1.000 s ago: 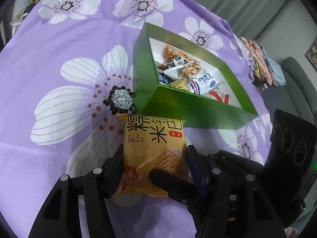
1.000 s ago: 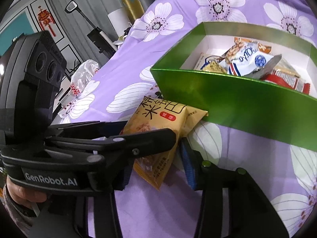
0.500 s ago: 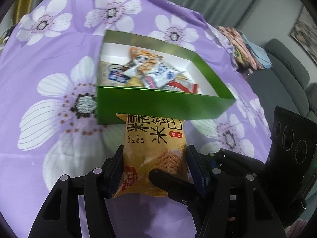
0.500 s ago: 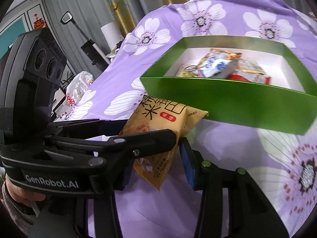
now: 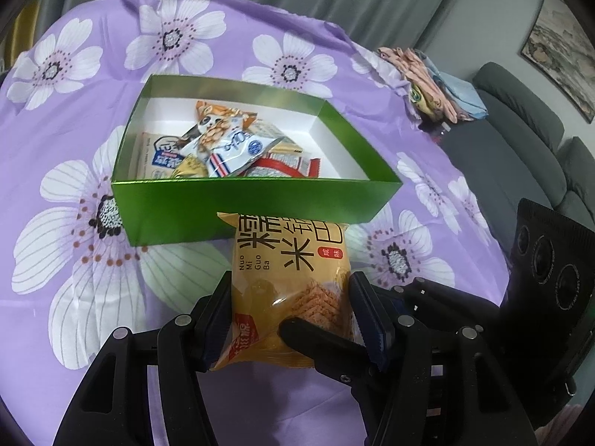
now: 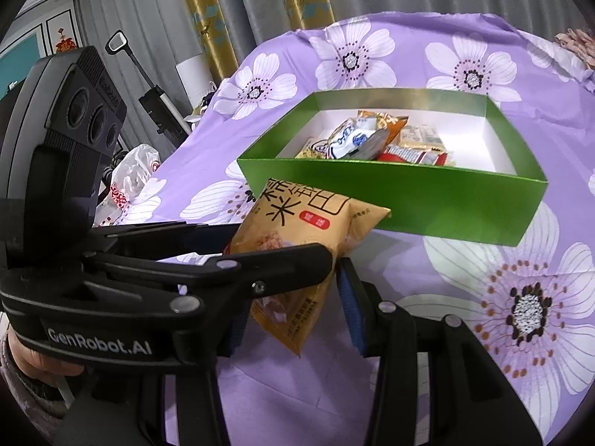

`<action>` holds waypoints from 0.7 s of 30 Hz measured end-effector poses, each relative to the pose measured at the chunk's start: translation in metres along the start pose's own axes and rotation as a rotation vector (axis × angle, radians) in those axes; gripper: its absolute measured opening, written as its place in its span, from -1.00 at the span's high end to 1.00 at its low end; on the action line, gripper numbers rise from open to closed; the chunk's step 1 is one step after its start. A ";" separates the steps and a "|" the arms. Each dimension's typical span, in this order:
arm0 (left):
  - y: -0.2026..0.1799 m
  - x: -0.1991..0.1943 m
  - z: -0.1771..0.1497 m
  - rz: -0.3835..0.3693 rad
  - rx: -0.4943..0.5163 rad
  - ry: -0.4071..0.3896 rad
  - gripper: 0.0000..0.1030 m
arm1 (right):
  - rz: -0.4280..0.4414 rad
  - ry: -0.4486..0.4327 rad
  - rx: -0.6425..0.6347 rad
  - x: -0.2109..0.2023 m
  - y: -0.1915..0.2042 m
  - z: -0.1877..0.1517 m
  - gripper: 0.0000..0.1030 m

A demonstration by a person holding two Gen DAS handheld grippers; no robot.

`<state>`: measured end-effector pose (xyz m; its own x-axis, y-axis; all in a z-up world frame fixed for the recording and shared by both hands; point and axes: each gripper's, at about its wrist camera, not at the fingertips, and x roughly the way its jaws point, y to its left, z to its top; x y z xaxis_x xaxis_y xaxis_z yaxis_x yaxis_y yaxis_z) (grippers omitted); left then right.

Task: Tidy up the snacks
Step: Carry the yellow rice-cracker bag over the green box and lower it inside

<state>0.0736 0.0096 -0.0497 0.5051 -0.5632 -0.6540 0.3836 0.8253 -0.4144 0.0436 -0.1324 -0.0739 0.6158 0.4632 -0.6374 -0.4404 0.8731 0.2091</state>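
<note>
A yellow rice-cracker snack packet [image 5: 288, 278] is gripped by both grippers at once. My left gripper [image 5: 290, 312] is shut on its sides. My right gripper [image 6: 293, 297] is shut on the same packet [image 6: 301, 245], with its jaws crossing the left gripper's fingers [image 6: 260, 271]. The packet hangs above the purple cloth, just in front of the near wall of a green box [image 5: 253, 200]. The box holds several snack packets [image 5: 227, 145] on its white floor, and it also shows in the right wrist view [image 6: 409, 197].
A purple tablecloth with white flowers [image 5: 74, 223] covers the round table. Folded cloths [image 5: 427, 81] lie at the far right edge, with a grey sofa [image 5: 531, 137] beyond. A white plastic bag [image 6: 134, 171] and curtains [image 6: 208, 26] are off the table's left side.
Both grippers have lifted the packet and swung around, so the box now lies straight ahead and its inside shows more fully. The grip on the packet is unchanged.
</note>
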 end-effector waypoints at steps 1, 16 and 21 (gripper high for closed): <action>-0.002 0.000 0.001 0.000 0.002 -0.002 -0.18 | -0.001 -0.003 0.000 -0.002 -0.001 0.000 0.13; -0.025 -0.001 0.029 -0.022 0.023 -0.060 -0.18 | -0.022 -0.090 -0.007 -0.022 -0.014 0.022 0.13; -0.030 -0.001 0.043 -0.023 0.037 -0.078 -0.18 | -0.026 -0.114 -0.013 -0.023 -0.018 0.032 0.13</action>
<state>0.0950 -0.0162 -0.0096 0.5537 -0.5849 -0.5928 0.4239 0.8107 -0.4039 0.0586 -0.1539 -0.0391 0.6972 0.4552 -0.5538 -0.4310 0.8835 0.1836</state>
